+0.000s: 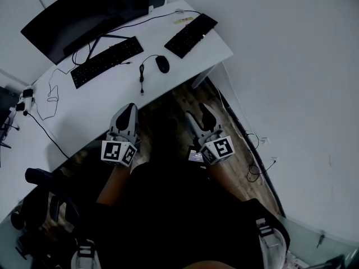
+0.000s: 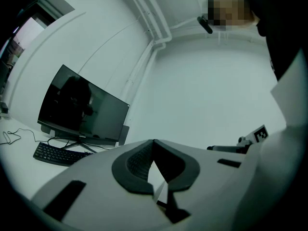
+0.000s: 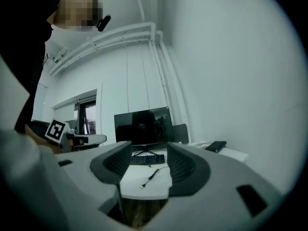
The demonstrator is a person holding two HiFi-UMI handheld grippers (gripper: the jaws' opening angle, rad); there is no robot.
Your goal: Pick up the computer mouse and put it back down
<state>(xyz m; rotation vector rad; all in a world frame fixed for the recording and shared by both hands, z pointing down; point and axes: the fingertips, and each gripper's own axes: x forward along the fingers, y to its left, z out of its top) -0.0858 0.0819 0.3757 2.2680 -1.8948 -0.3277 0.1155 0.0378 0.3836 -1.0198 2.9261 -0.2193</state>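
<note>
Monitor [image 1: 84, 15], two keyboards [image 1: 106, 61], white desk [image 1: 106, 108]

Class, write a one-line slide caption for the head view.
Head view: left gripper shut, right gripper open, both short of the white desk where the mouse lies untouched.

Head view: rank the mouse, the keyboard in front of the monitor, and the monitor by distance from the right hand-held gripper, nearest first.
From the right hand-held gripper:
1. Mouse, ahead and slightly left.
2. Keyboard, farther left.
3. Monitor, behind the keyboard.
</note>
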